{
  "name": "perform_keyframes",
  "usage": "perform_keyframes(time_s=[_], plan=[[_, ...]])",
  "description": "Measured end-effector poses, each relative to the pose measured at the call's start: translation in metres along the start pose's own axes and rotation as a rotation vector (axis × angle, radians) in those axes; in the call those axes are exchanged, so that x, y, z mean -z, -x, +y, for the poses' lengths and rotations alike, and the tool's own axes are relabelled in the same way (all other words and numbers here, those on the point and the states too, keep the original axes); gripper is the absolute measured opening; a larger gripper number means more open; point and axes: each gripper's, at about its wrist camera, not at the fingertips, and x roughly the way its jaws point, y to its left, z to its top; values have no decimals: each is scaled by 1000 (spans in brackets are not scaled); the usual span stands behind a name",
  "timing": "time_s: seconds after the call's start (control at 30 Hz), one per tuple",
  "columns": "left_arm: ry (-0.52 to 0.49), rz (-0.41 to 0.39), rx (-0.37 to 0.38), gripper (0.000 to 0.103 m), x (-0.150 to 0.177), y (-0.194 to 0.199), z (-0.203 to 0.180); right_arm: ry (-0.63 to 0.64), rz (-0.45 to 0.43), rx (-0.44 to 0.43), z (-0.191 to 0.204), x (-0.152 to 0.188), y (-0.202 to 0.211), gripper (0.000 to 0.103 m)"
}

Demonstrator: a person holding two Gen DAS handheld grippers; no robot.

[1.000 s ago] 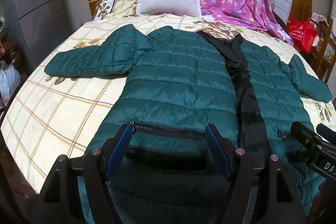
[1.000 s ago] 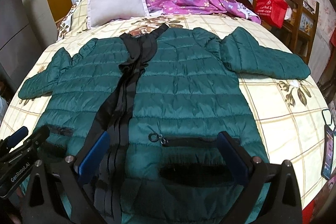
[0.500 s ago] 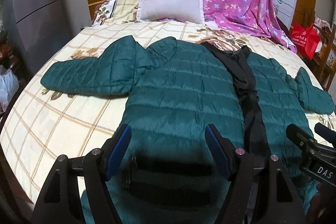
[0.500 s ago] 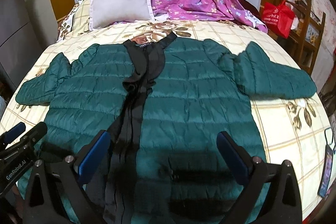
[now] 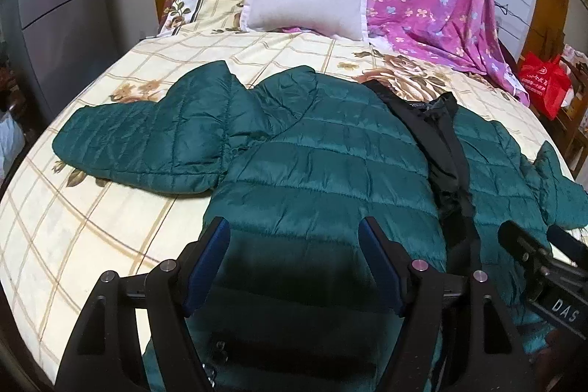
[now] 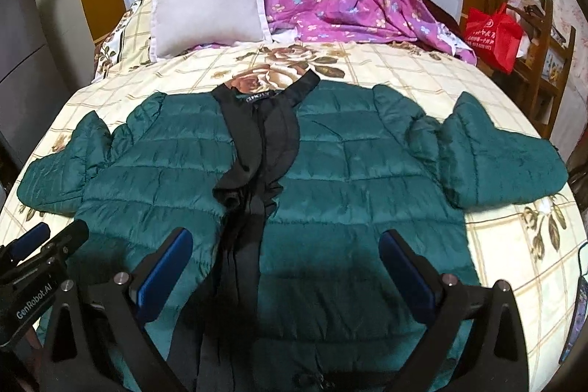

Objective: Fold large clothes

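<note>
1. The green quilted jacket [image 6: 330, 193] is spread face up across the checked bedspread [image 5: 92, 226], collar towards the white pillow [image 6: 205, 6], both sleeves stretched out to the sides and the black front placket [image 6: 257, 149] running down the middle.
2. The left gripper [image 5: 294, 245] is held spread above the jacket's left front panel, with nothing pinched between its blue pads [image 5: 209, 256].
3. The right gripper [image 6: 286, 256] is likewise held wide apart over the right front panel, and no cloth is caught in it.
4. The step in hand is judged to be the approach to a first fold; no fold is made yet.
5. The left sleeve [image 5: 147, 142] and the right sleeve [image 6: 503, 164] are best taken near the cuffs and laid inwards across the chest.
6. A generous bite of the puffy cloth is advised, since the slick shell is likely to slip from a shallow pinch.
7. The placket is best kept straight, so that the halves are matched when the body is doubled.
</note>
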Motion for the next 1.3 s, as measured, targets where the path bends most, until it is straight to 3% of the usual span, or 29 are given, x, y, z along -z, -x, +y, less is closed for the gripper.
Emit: perform_keyframes(time_s=[0.8,1.3], plan=[[-10,-3,-12,43,-15,-16,0,6,30,5,9,-15,-24,103],[30,-8,-20,43,-22,-18,23,3,41,-2,15,-14,-36,103]])
